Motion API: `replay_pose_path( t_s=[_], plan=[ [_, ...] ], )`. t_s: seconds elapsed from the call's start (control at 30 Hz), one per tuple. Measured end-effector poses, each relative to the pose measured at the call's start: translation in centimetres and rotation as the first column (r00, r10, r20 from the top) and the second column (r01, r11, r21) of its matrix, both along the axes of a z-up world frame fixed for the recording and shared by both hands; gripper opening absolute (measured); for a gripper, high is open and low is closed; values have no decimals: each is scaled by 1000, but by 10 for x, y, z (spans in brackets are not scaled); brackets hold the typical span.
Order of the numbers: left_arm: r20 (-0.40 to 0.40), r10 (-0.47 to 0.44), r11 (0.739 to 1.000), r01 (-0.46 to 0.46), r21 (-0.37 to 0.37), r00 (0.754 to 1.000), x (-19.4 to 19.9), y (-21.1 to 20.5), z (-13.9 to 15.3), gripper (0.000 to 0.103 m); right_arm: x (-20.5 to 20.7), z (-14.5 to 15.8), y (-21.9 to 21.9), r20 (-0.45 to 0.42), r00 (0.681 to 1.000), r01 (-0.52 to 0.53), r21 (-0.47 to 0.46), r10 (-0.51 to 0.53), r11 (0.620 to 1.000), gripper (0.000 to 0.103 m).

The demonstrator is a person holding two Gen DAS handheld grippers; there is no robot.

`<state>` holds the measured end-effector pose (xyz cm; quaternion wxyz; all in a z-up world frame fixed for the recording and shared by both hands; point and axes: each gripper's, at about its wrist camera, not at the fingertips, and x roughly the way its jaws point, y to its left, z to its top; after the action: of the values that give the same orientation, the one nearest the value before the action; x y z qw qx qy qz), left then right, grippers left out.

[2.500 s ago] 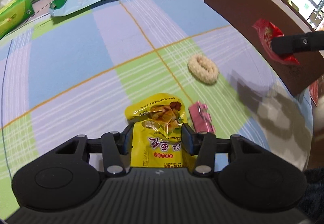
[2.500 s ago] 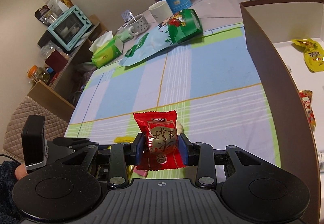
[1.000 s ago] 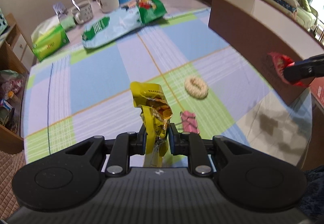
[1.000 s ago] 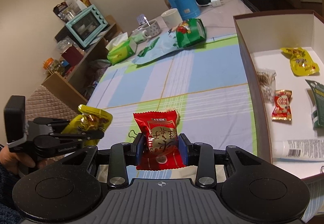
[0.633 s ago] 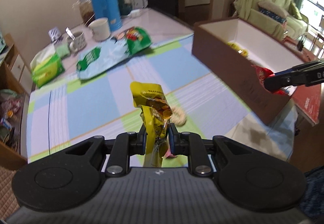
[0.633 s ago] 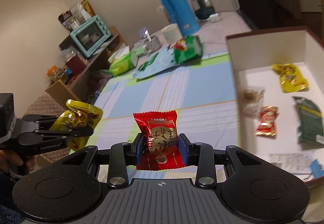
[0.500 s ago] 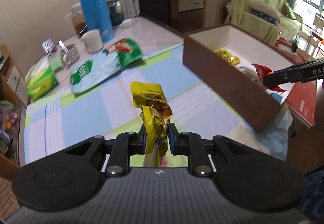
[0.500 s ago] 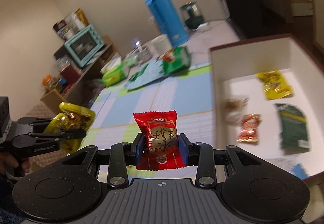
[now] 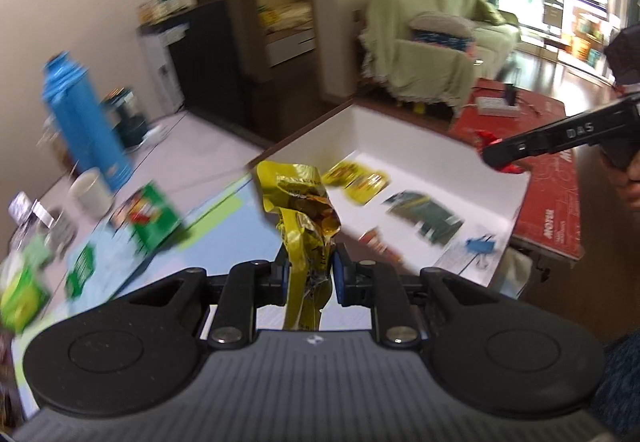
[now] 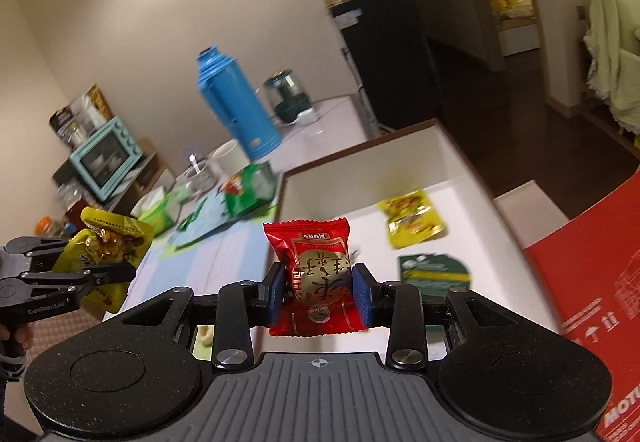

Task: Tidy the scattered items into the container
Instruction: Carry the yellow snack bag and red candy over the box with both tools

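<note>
The yellow snack packet [image 9: 303,218] is pinched upright between the blue pads of the left gripper [image 9: 308,278], whose jaws are drawn in close on its crumpled lower half; its top flares above the fingers. It hangs in the air over the checked tablecloth [image 9: 224,238], just short of the near wall of the container [image 9: 400,146]. The right gripper [image 10: 320,292] is clamped on the red snack packet [image 10: 316,274], which stands flat-faced between its pads, with its gold round label facing the camera. In the left wrist view this gripper reaches in from the right above the far rim of the container, only a red edge of the packet showing at its tip.

The container is a brown-sided box with a white inside. On its floor lie a yellow packet [image 10: 414,220], a dark green packet [image 10: 434,270], a small red packet [image 9: 376,240], and a white sheet with a blue mark [image 9: 478,244] by the near corner. A red board [image 10: 592,282] lies beside the box on its right.

On the table beyond stand a blue thermos [image 10: 234,106], a white mug [image 10: 230,158], a dark kettle [image 10: 288,98], a large pale-blue and green snack bag [image 9: 132,230] and a green tissue pack [image 9: 22,294]. A teal toaster oven [image 10: 106,156] sits on a shelf to the left. The left wrist view is blurred.
</note>
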<state>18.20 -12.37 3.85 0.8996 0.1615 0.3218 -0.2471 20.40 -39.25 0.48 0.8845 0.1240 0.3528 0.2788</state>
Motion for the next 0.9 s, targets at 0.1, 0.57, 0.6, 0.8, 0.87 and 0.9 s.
replay_pose_path(
  t_s=[0.1,0.57,0.6,0.8,0.87,0.9],
  plan=[
    [-3,-58,998,58,1,998,14,-29,-2,16,8,0,-10,0,1000,4,4,-4,1000,35],
    [-115,-142,982,154,109,983,104,-112,-54,16,53,-26,-33,-97,995,8,-38,-12,999,35],
    [-121,-140,980,155,124,983,112,-114,-58,16,57,-28,-33,-102,995,8,-47,-12,999,35],
    [-166,-135,962,169,214,977,161,-128,-86,16,79,-38,-25,-109,994,-6,-97,-5,995,35],
    [-179,-136,952,179,248,974,179,-133,-96,16,87,-42,-21,-115,993,-14,-101,2,995,35],
    [-185,-137,947,184,262,973,188,-134,-101,16,91,-44,-20,-118,993,-19,-102,6,995,35]
  ],
)
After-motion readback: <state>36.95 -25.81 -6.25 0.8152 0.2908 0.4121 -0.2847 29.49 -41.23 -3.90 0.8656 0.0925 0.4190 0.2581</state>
